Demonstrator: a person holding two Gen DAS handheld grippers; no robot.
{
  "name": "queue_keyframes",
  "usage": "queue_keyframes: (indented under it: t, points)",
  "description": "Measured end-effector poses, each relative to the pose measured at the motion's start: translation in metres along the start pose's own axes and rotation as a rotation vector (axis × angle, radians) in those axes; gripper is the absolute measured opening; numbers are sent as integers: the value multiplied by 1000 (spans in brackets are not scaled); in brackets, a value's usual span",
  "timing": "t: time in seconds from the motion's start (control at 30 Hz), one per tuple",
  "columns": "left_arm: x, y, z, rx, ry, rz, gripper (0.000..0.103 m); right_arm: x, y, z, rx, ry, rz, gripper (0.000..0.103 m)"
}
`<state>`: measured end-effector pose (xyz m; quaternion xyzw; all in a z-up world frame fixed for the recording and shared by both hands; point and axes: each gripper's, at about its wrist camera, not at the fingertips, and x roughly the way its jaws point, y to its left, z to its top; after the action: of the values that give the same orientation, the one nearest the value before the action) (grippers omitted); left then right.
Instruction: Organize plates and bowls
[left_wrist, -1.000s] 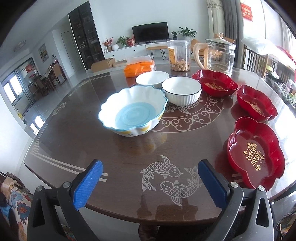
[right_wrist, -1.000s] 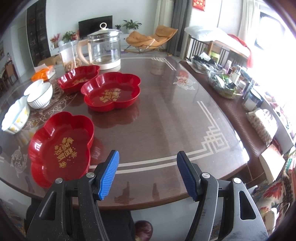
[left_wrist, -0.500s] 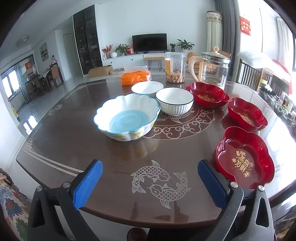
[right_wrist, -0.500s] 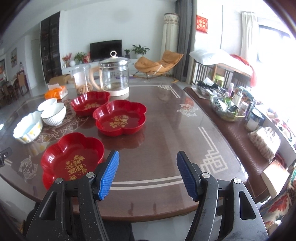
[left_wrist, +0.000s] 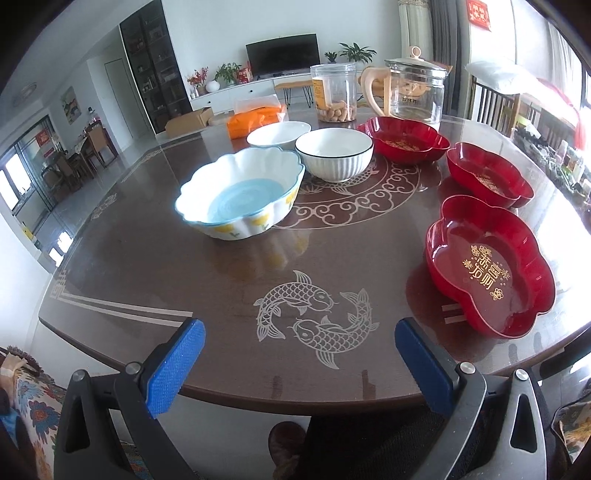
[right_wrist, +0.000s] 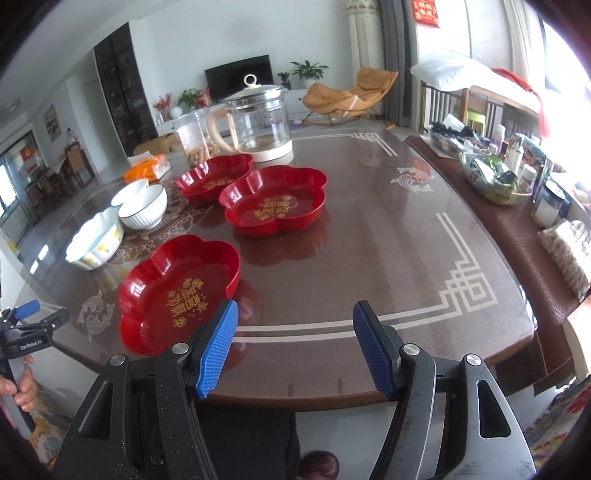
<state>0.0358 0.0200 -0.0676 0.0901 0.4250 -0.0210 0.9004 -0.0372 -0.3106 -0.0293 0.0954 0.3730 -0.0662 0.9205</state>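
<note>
Both tongs are hovering empty at the bench (left_wrist: 147, 266) edge, left tongs (left_wrist: 299, 363) and right tongs (right_wrist: 291, 345) gaping wide. The nearest red plate (right_wrist: 179, 291) is lying at ten o'clock of the right tongs. Probably best: be straddling one rim lobe, then lifting level toward the matching plates (right_wrist: 273, 199) at twelve o'clock, away from the bowls (left_wrist: 240, 192).

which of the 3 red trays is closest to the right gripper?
The red tray at the table's front edge, just left of the right gripper. Its gold lettering faces the camera; the middle tray and the far tray by the glass kettle sit further back.
</note>
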Motion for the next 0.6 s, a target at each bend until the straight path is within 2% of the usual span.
queue_keyframes:
  t: [0.1, 0.33, 0.5, 0.6]
  points:
    - [-7, 0, 2, 14, -16, 25, 102, 3, -1, 3, -19, 26, -12, 69]
    - [-11, -2, 11, 31, -26, 86, 102, -5, -5, 8, -90, 11, -30, 72]
    - [-12, -4, 14, 35, -36, 103, 102, -2, -14, 2, -63, 42, 6, 72]
    - [-10, -6, 16, 45, -37, 109, 102, 1, -13, -1, -72, 56, -14, 72]
